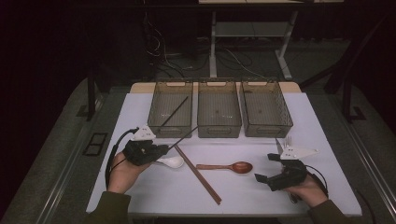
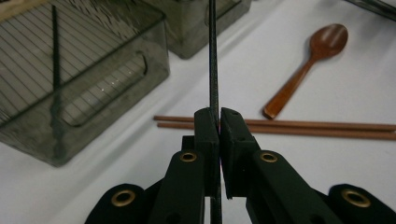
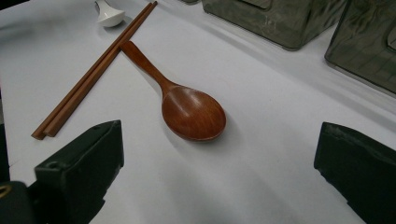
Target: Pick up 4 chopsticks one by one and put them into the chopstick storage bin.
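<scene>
Sorting of cutlery into three smoky bins, judged roughly a quarter done: one black chopstick (image 1: 174, 112) already lying slantwise in the left bin (image 1: 170, 128), its mate now in hand. Left gripper (image 1: 161, 150) with fingers (image 2: 207, 135) pressed together on the second black chopstick (image 2: 213, 56), clamped near its lower end, the thin dark rod running up and away from the jaws toward the near wall of the left bin, its far tip close to the gap between that bin and the middle bin (image 1: 219, 126). Lifted clear of the white counter (image 1: 261, 191), not yet over the rim, so the drop beside its partner still to come. Slim, straight, matt black, faintly textured along its length, far thinner than the fingers gripping it. Right gripper (image 1: 265, 179) resting low at the right side of the counter, fingers (image 3: 79, 168) spread wide with nothing between them, aimed at the wooden spoon (image 3: 191, 109). Still left on the counter: the wooden spoon lying bowl-up near the middle, the pair of brown wooden chopsticks (image 1: 198, 175) side by side on a diagonal, and the white ceramic spoon (image 1: 173, 162) just under the left gripper. Middle bin and right bin (image 1: 266, 126) apparently holding nothing so far, likely meant for the spoons and the remaining sticks
</scene>
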